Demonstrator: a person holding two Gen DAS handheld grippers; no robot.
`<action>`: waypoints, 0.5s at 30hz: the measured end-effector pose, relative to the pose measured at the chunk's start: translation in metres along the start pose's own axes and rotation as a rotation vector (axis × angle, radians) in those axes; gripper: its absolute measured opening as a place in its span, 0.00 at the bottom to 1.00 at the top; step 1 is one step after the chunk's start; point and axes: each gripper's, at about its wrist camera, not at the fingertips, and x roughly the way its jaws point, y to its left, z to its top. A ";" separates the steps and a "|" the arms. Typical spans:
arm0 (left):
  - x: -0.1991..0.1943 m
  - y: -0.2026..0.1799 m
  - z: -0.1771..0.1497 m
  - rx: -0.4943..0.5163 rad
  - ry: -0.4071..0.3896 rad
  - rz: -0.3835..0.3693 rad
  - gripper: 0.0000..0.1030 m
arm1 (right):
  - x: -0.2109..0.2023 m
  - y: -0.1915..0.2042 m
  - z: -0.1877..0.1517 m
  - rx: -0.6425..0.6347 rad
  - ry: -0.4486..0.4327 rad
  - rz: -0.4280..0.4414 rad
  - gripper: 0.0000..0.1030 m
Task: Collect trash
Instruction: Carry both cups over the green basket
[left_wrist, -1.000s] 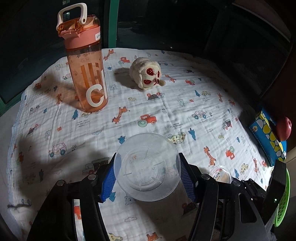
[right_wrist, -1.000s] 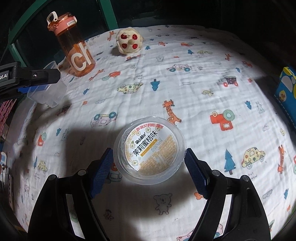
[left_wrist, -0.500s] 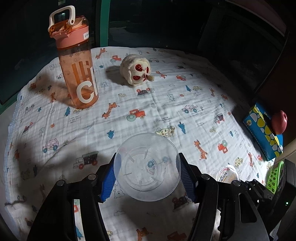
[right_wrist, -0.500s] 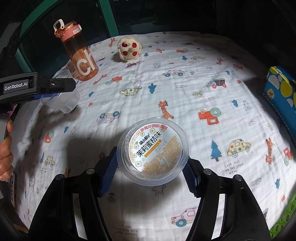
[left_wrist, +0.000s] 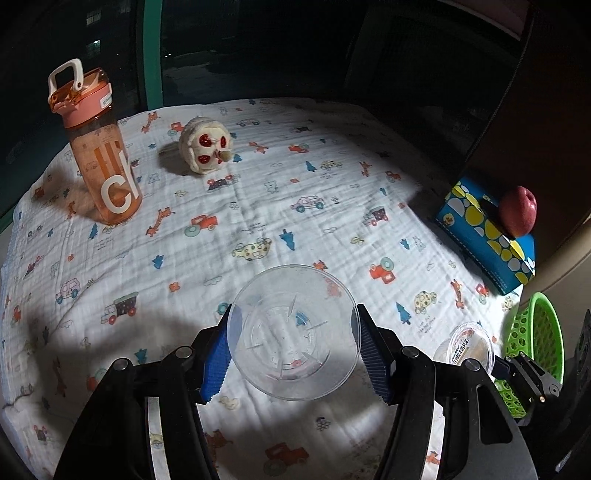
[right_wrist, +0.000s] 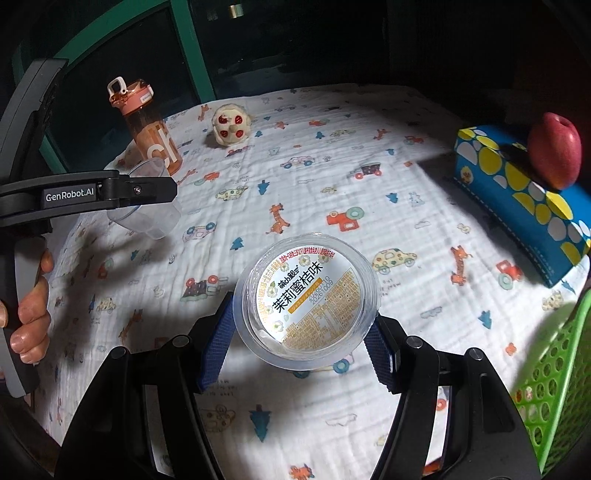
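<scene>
Left wrist view: the left gripper (left_wrist: 293, 345) grasps a clear cup (left_wrist: 293, 332) between its blue fingers (left_wrist: 216, 360), above the printed cloth (left_wrist: 258, 206). A bottle (left_wrist: 98, 147) stands far left.

Right wrist view: the right gripper (right_wrist: 300, 332) grasps a labelled tub (right_wrist: 306, 301), lifted beside a green basket (right_wrist: 554, 373). An apple (right_wrist: 554, 149) sits on a blue box (right_wrist: 517, 199).

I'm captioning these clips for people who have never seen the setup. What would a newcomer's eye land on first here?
Probably the two containers held up over the cartoon-print cloth: an empty clear plastic cup clamped in the left gripper, and a jelly cup with a printed lid in the right gripper. Next, the orange water bottle standing at the far left, and the red apple on the blue spotted box at the right.
</scene>
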 end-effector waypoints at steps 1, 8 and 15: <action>0.000 -0.006 -0.001 0.008 0.000 -0.008 0.58 | -0.006 -0.004 -0.002 0.008 -0.006 -0.004 0.63; -0.003 -0.051 -0.005 0.066 -0.003 -0.056 0.58 | -0.041 -0.035 -0.016 0.059 -0.039 -0.051 0.63; -0.006 -0.095 -0.009 0.124 -0.003 -0.098 0.58 | -0.071 -0.069 -0.031 0.117 -0.072 -0.099 0.63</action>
